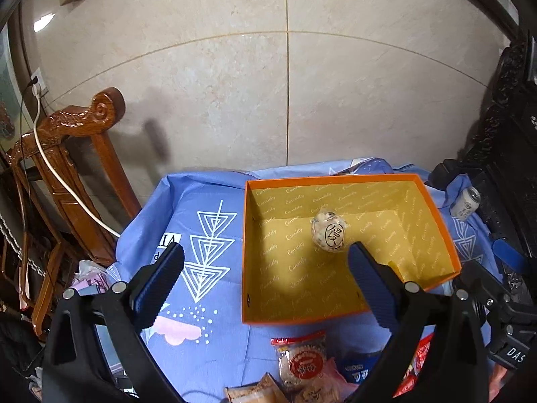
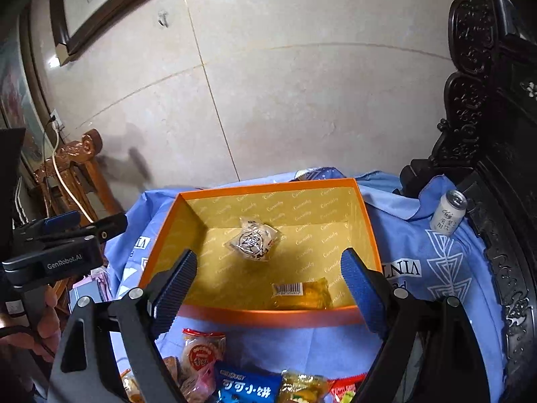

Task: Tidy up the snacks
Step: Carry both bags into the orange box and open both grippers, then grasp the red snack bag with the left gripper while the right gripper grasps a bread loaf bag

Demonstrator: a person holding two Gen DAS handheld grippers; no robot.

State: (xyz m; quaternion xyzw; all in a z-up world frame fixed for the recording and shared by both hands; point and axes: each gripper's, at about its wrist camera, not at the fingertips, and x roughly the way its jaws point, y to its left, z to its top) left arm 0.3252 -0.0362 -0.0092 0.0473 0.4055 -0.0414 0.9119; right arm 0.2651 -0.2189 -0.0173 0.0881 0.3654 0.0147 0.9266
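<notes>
Beige tiled floor point(image 1: 235, 84), carved wooden chair point(image 1: 77, 154)

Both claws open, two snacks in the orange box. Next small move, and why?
Probably lower the right claw toward the blue snack packet in the pile in front of the orange box and close on it. Both claws are empty, the box holds only a round wrapped snack and a yellow packet, and several snacks remain outside.

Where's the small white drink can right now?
The white can stands upright on the blue cloth at the far right of the right wrist view, right of the orange box, beside the dark carved furniture.
</notes>
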